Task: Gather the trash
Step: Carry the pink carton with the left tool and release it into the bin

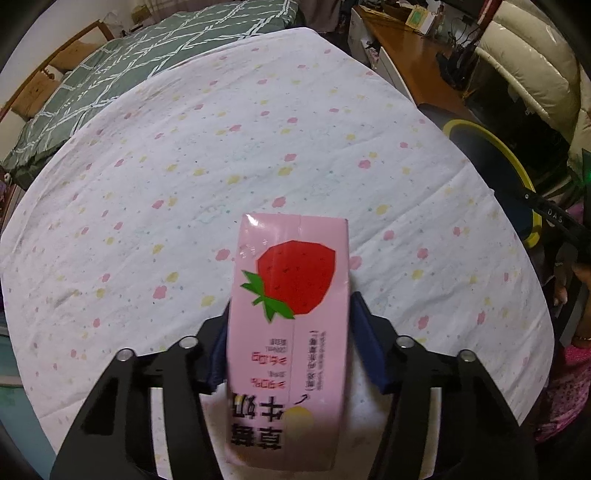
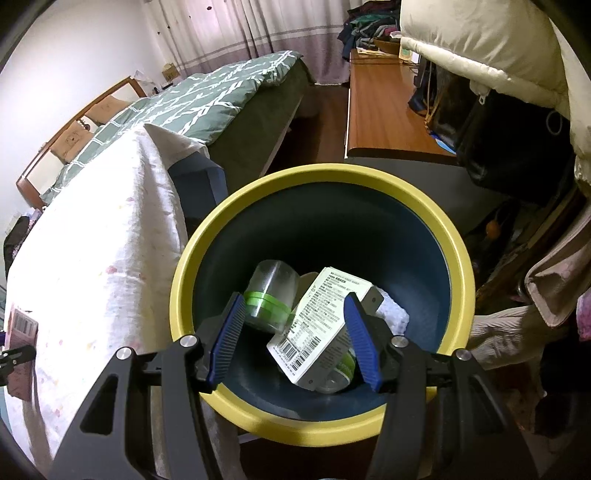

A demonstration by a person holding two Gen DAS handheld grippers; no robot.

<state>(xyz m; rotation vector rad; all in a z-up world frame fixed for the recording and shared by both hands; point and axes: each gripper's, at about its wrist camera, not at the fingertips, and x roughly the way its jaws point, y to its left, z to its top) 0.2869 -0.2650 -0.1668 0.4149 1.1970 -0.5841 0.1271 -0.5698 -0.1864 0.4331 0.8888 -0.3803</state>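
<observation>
Left gripper (image 1: 290, 354) clamps the milk carton (image 1: 290, 332); right gripper (image 2: 293, 339) gapes, seemingly empty, above the bin (image 2: 458, 258).

Green-quilted bed (image 2: 207, 96), wooden desk (image 2: 384, 110), striped curtains (image 2: 258, 26), white wall (image 2: 66, 62)

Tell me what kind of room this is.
Most likely a lived-in bedroom: a bed with a green quilt, drawn curtains behind it, and clothes piled on a wooden desk.
</observation>
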